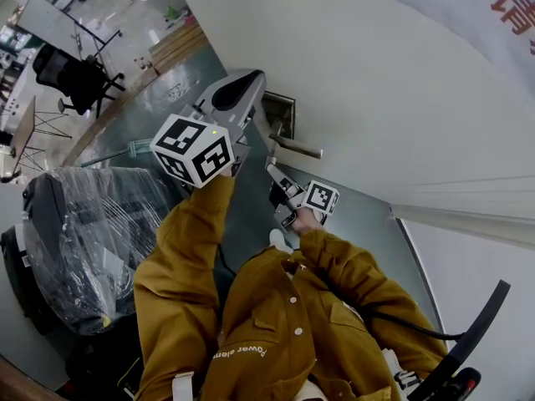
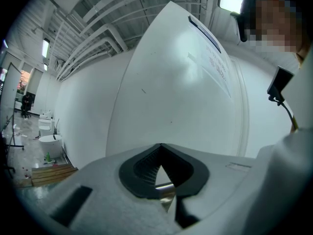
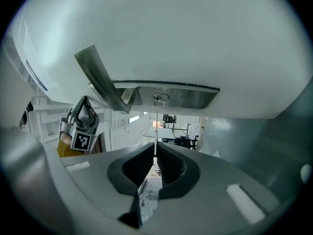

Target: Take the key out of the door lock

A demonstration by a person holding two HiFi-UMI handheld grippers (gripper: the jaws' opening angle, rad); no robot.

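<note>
On the white door (image 1: 376,82) sit a steel lock plate (image 1: 282,111) and a lever handle (image 1: 298,147). In the right gripper view the plate (image 3: 188,97) carries a round key cylinder (image 3: 160,98), with the handle (image 3: 100,80) to its left. My right gripper (image 3: 155,148) is shut on a thin key (image 3: 155,131), seen edge-on and pointing at the cylinder. I cannot tell whether its tip still touches the keyhole. From the head view this gripper (image 1: 273,172) sits just below the handle. My left gripper (image 1: 251,82) is shut and empty, beside the plate's upper left.
A dark bulky thing wrapped in clear plastic (image 1: 92,232) stands at the left, close to my left arm. Farther back are an office chair (image 1: 75,78) and a wooden pallet (image 1: 180,44). The left gripper (image 3: 80,126) shows in the right gripper view beside the handle.
</note>
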